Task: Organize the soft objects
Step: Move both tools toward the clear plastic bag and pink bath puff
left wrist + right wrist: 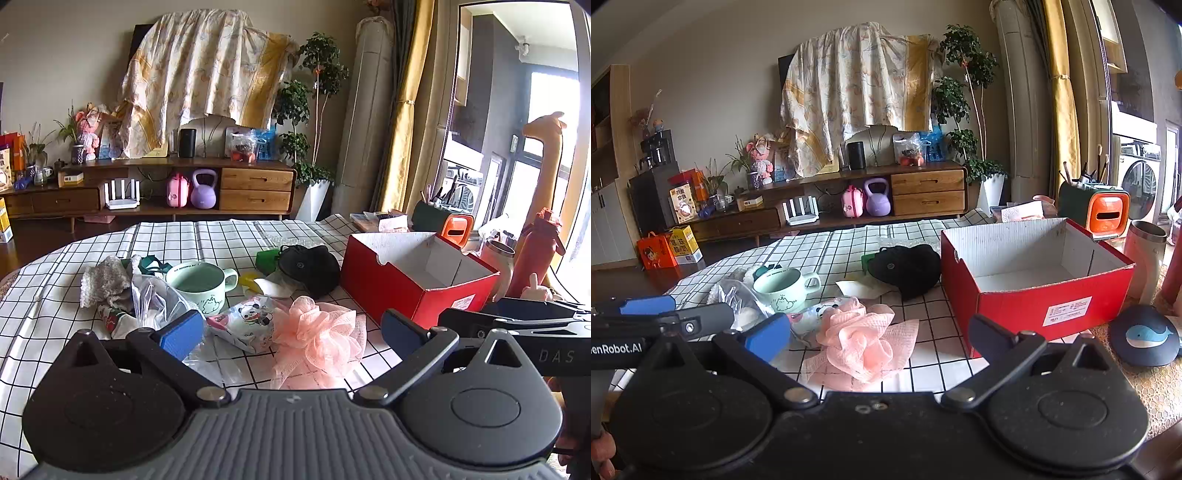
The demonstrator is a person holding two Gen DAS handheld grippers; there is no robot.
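While our left gripper (pixel 291 332) hangs spread wide with the pink bath puff (pixel 317 332) at lower centre of its view, our right gripper (pixel 879 332), also spread and empty, should straddle that puff's bulk, not its trailing net, before lifting toward the red box (pixel 1034 295) at right.

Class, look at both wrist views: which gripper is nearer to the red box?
Right. The right gripper sits just in front of the red box, at its near-left corner; the left gripper is further left, over the pink mesh sponge.
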